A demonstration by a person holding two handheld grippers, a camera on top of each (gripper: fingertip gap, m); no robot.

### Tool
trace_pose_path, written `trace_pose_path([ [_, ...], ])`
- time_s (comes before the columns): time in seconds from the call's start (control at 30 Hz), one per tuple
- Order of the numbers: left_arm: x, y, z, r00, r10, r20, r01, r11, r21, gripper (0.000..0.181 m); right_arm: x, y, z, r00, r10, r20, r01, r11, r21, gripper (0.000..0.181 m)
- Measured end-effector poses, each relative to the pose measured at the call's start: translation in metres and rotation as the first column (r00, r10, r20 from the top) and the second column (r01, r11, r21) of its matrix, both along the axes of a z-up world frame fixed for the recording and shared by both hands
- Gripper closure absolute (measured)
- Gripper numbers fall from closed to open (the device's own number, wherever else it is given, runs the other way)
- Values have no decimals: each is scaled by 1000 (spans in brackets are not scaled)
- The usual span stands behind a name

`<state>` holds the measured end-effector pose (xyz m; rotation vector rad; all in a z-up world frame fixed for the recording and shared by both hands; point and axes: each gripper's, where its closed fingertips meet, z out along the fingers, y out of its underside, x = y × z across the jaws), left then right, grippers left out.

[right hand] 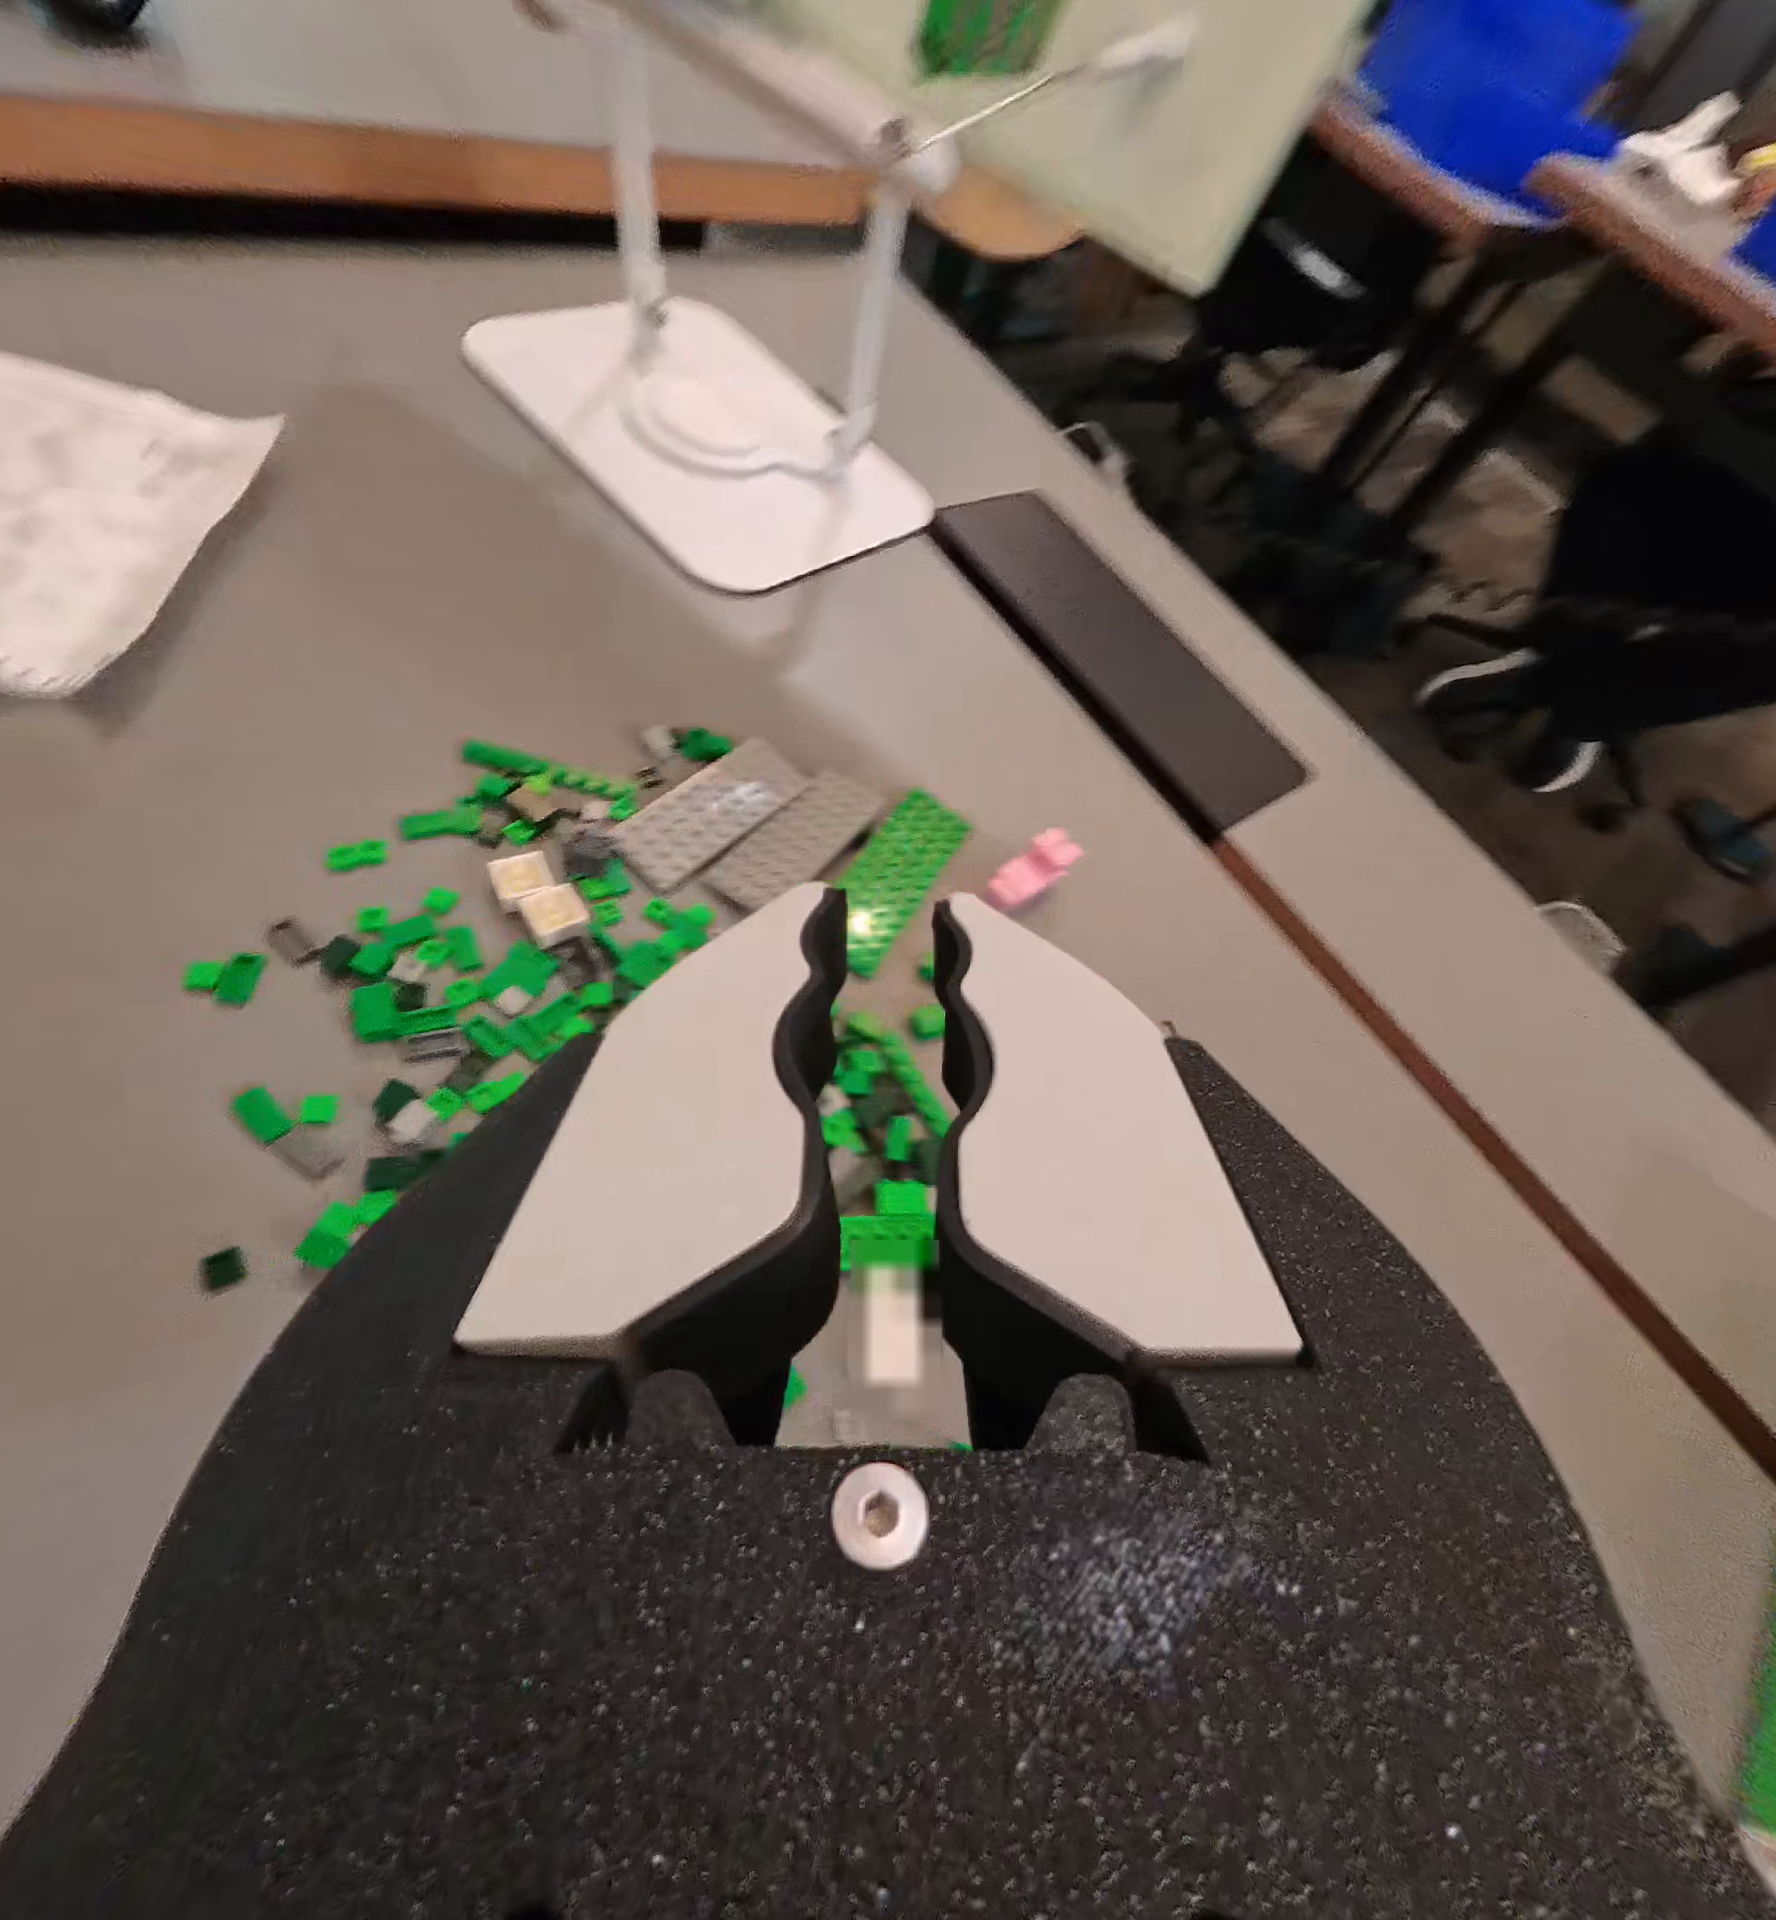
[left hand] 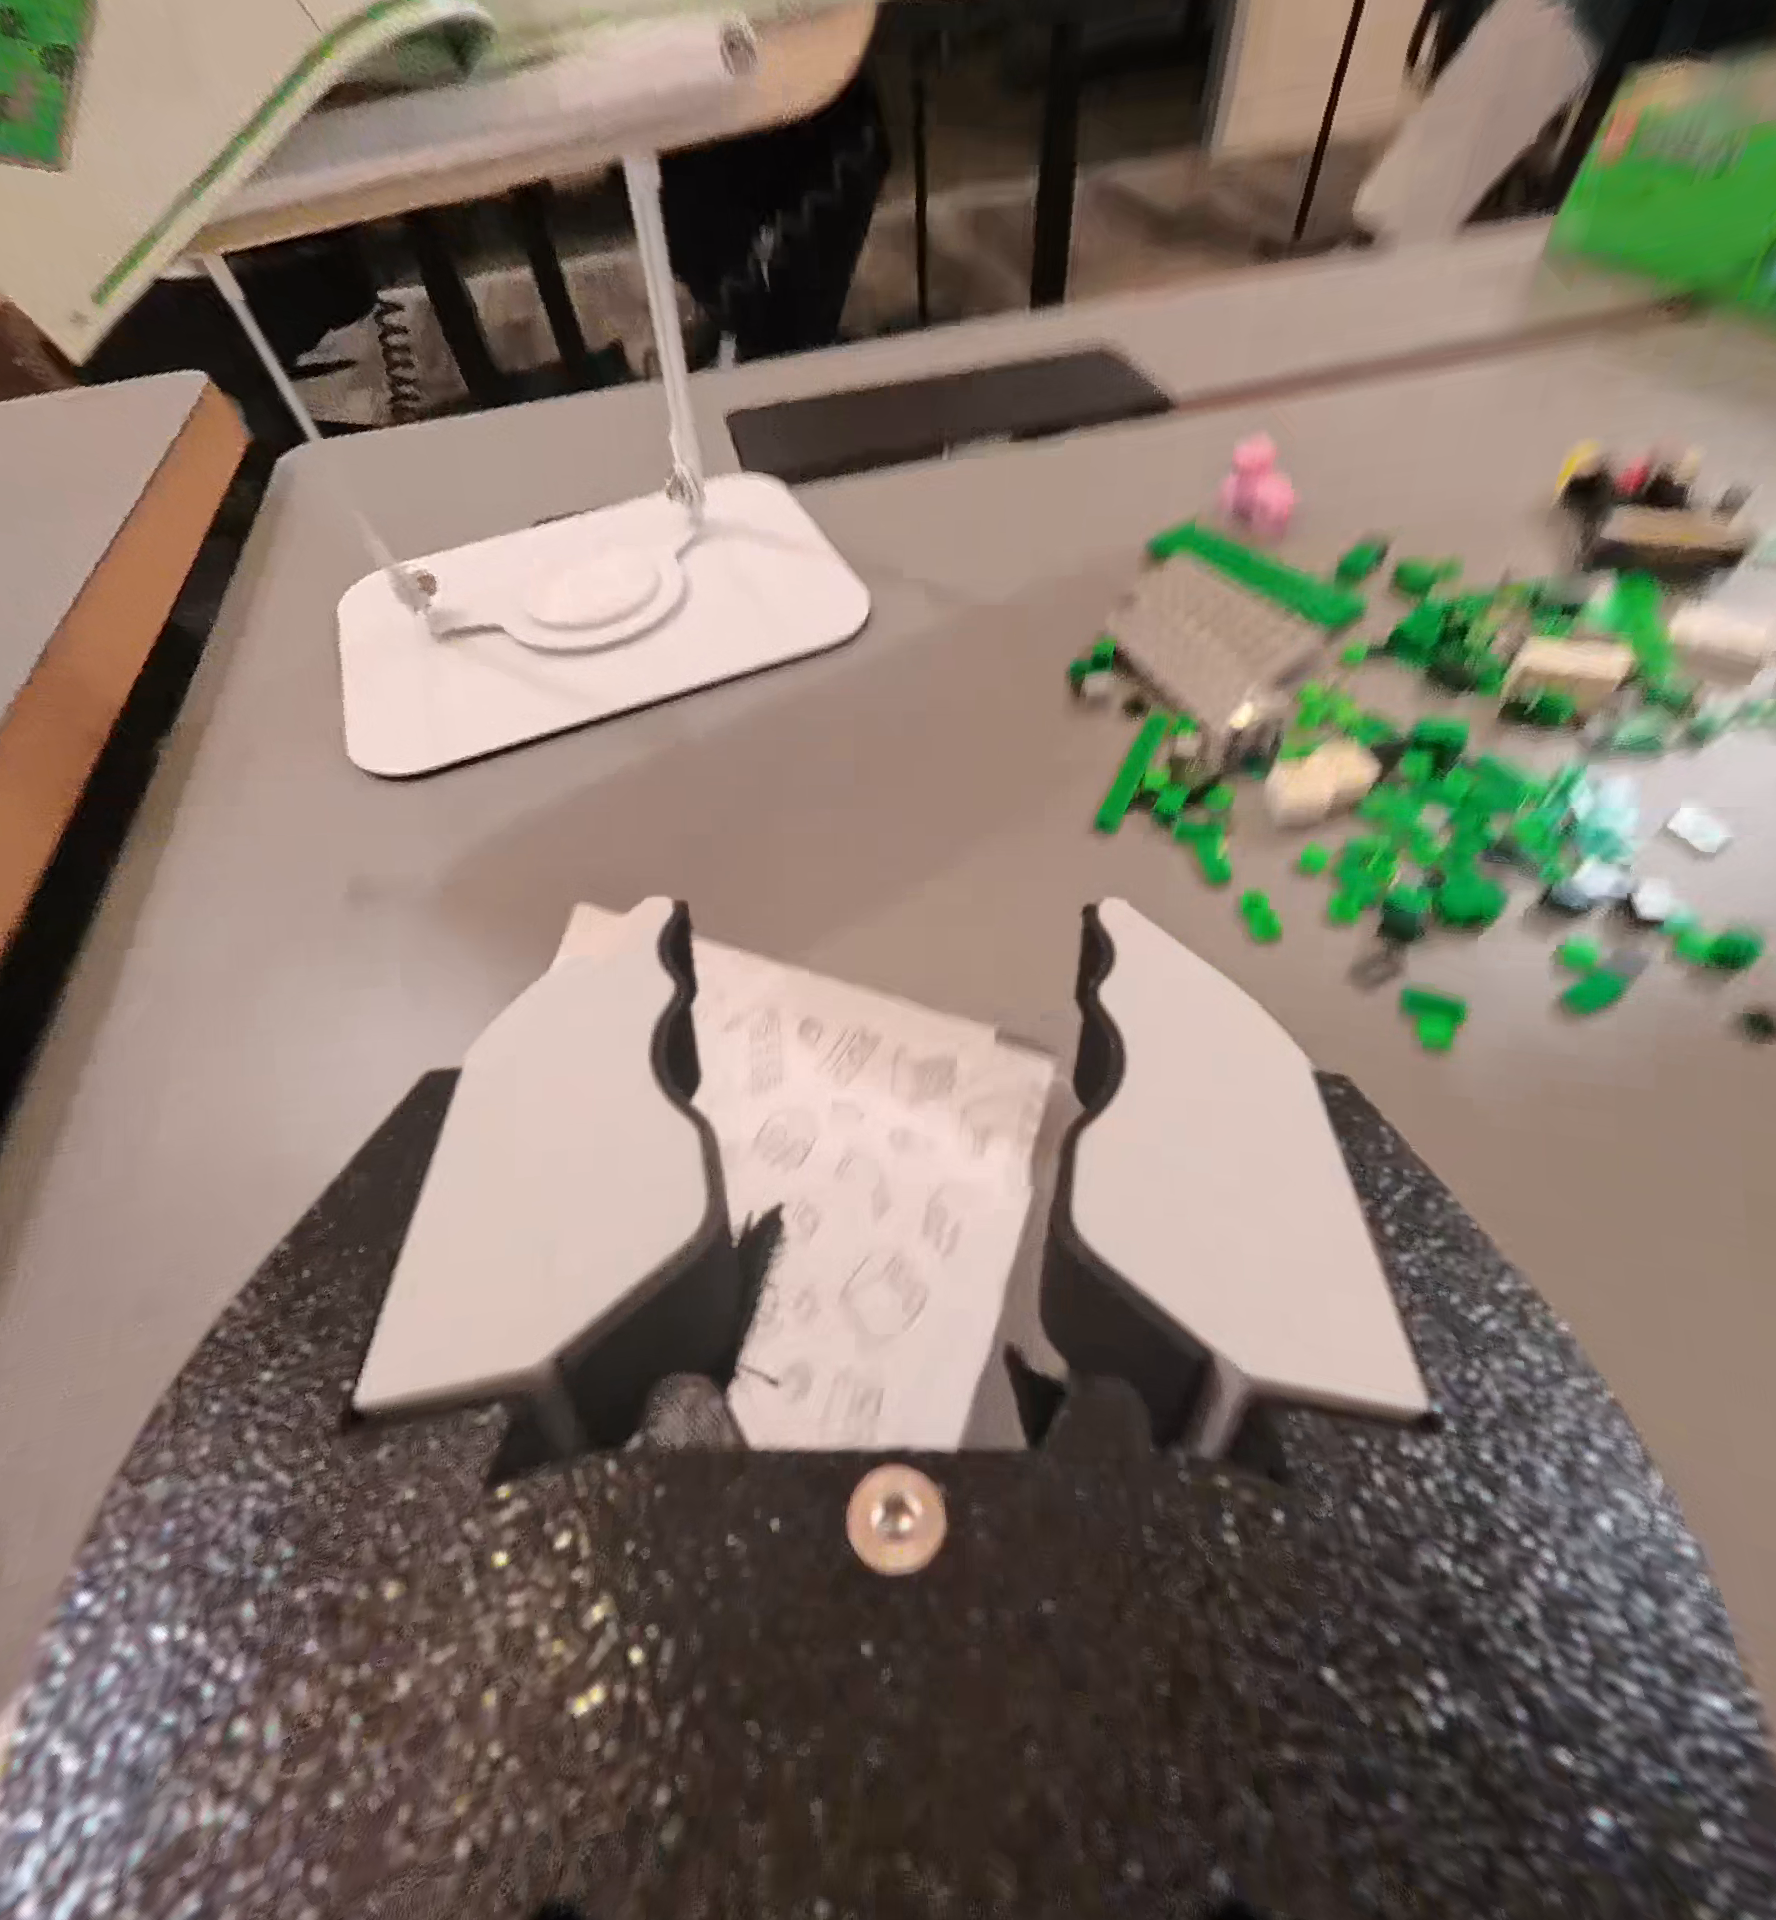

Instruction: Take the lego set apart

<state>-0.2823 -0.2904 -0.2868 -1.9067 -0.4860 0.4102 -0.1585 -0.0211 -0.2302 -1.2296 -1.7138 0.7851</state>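
Set mostly dismantled. Left tongs [left hand: 884, 925] spread, empty, above paper sheet [left hand: 863, 1174]. Right tongs [right hand: 889, 920] narrowly parted, empty, over loose bricks [right hand: 427, 997]. Next: grip joined grey plates [right hand: 749, 821].

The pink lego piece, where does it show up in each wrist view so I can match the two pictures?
Left wrist view: the pink lego piece sits upper right, at the far edge of the brick pile.
Right wrist view: it lies right of centre, just beyond the right gripper tips, beside the green plate.
Shared landmark: the white stand base.
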Motion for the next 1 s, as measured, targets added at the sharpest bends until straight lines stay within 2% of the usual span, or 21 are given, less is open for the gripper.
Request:
trace_pose_path([
  [0.1,-8,20,7,1000,8,28,-12,991,137,111,-11,-38,-40,991,99,95,-96,995,-36,170],
  [0.23,-13,34,-3,999,29,-42,-22,988,155,116,-14,-69,-69,987,153,52,-143,977,-161,175],
  [0.37,8,56,-12,998,-68,-19,70,974,216,126,-11,-68,-82,988,154,24,-148,976,-157,181],
  [0.47,31,78,-7,985,-171,3,165,950,264,129,-9,-67,-78,986,164,-11,-164,975,-150,181],
  [0.53,46,87,-11,973,-230,-17,227,943,245,132,-8,-65,-76,987,159,-22,-160,976,-150,181],
  [0.67,52,88,-19,968,-228,-102,243,957,158,137,-6,-54,-90,991,125,44,-119,985,-124,179],
  [0.83,47,83,-17,977,-211,-39,214,952,221,139,-3,-53,-103,984,151,90,-134,976,-171,178],
  [0.9,45,81,-14,977,-210,-28,210,946,248,143,-3,-52,-105,985,149,92,-131,974,-183,170],
  [1.0,42,78,-13,981,-193,-30,194,946,260,145,-5,-49,-106,988,125,86,-103,969,-223,149],
])
